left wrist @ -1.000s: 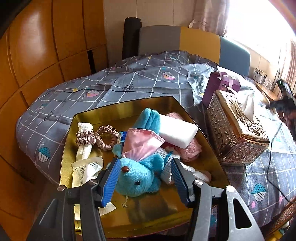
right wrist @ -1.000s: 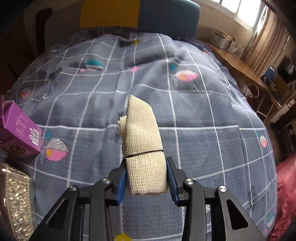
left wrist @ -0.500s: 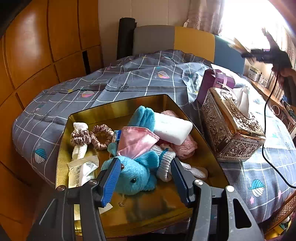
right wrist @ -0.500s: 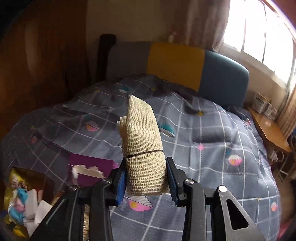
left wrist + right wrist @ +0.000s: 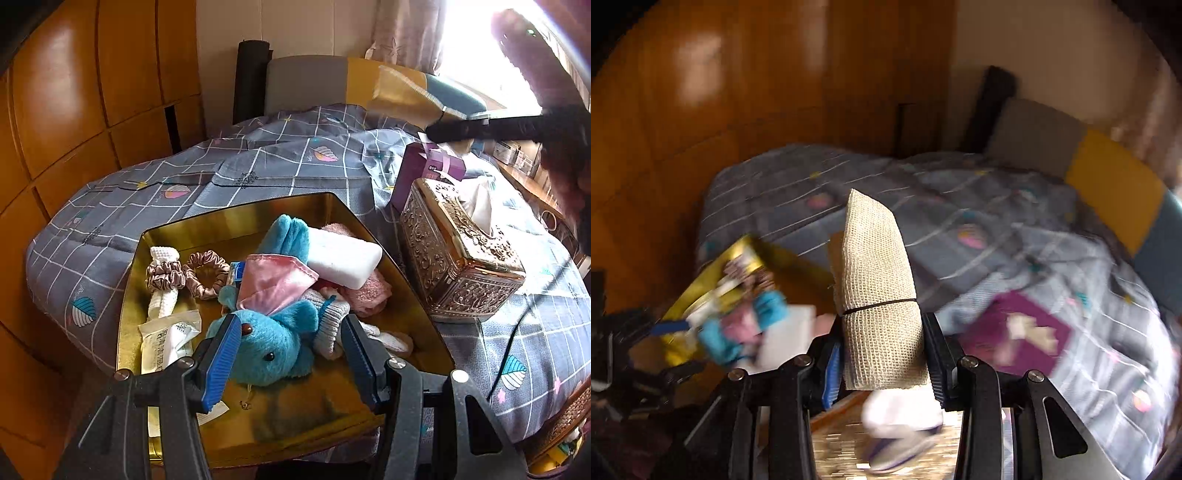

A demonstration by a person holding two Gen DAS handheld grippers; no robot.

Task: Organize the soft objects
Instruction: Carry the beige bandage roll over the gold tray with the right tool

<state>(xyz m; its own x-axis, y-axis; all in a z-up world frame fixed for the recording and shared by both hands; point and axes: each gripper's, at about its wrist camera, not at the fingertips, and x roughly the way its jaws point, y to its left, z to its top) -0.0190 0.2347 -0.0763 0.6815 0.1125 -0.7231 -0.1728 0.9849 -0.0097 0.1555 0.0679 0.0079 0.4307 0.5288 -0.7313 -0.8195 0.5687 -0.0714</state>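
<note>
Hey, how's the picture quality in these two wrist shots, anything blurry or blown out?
Left wrist view: sharp on the gold tray and blue plush toy, but the window is blown out white. Right wrist view: background smeared by motion blur; only the held beige bandage roll and right gripper stay crisp.
</note>
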